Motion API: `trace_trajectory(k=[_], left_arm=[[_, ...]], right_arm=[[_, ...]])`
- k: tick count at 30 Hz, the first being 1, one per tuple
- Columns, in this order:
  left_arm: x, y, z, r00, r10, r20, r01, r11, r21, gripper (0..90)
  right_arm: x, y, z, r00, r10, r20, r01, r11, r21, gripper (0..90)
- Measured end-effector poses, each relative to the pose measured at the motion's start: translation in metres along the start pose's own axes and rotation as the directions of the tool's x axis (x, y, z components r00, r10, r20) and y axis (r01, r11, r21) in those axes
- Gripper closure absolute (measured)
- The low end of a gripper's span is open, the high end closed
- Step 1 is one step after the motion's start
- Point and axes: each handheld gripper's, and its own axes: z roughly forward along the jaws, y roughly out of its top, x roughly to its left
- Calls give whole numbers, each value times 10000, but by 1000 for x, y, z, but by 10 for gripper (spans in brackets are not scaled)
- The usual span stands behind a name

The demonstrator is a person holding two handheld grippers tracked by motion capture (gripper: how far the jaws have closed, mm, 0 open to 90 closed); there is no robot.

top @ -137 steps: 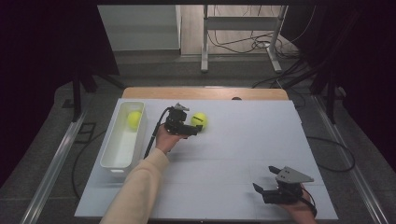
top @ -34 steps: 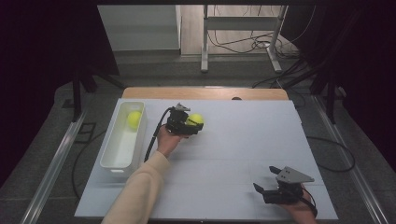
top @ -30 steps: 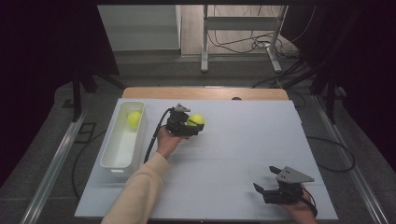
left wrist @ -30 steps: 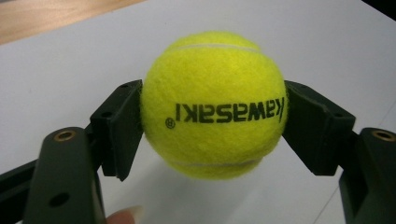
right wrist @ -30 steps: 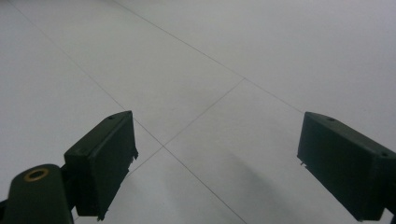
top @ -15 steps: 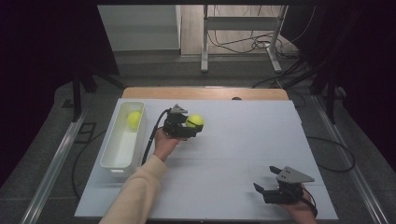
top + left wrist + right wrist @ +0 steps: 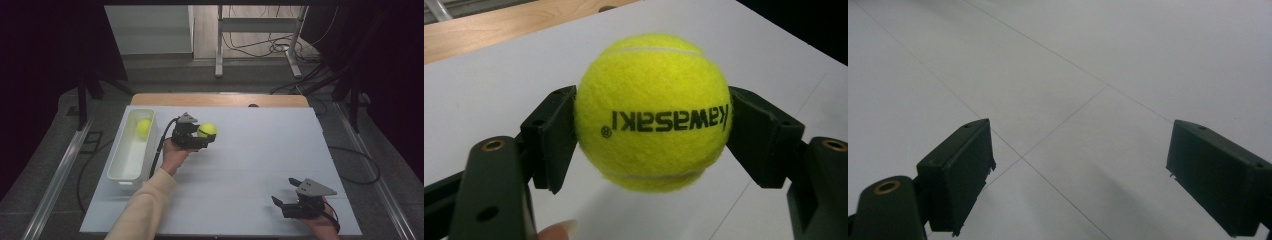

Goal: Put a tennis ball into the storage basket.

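Observation:
A yellow tennis ball (image 7: 207,130) (image 7: 653,111) is clamped between the two black pads of my left gripper (image 7: 204,136) (image 7: 651,130), lifted just above the white table near its back left. A second yellow tennis ball (image 7: 143,128) lies in the far end of a white bin (image 7: 123,166) to the left of that gripper. My right gripper (image 7: 286,194) (image 7: 1080,175) rests low near the table's front right corner, its jaws wide apart with bare table between them.
The white table (image 7: 250,150) has a wooden strip (image 7: 215,99) along its back edge. Cables (image 7: 350,155) trail on the dark floor at the right, and a metal stand (image 7: 257,35) rises behind the table.
The left gripper with the ball has shifted slightly left and lifted a little. The right gripper has not moved.

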Motion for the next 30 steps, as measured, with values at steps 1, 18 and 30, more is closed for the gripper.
trace_trajectory(k=[1,18,30], left_arm=[[0,-1,-1,10000,-47,24,47,10000,-21,265],[-8,-2,-19,9995,7,323,1,9997,-234,265],[-13,-6,-30,9993,285,229,-278,9992,-285,265]], right_arm=[[0,0,0,10000,-2,-2,2,10000,5,121],[1,0,0,10000,-25,34,25,10000,33,121],[0,0,0,10000,-13,34,12,10000,25,122]])
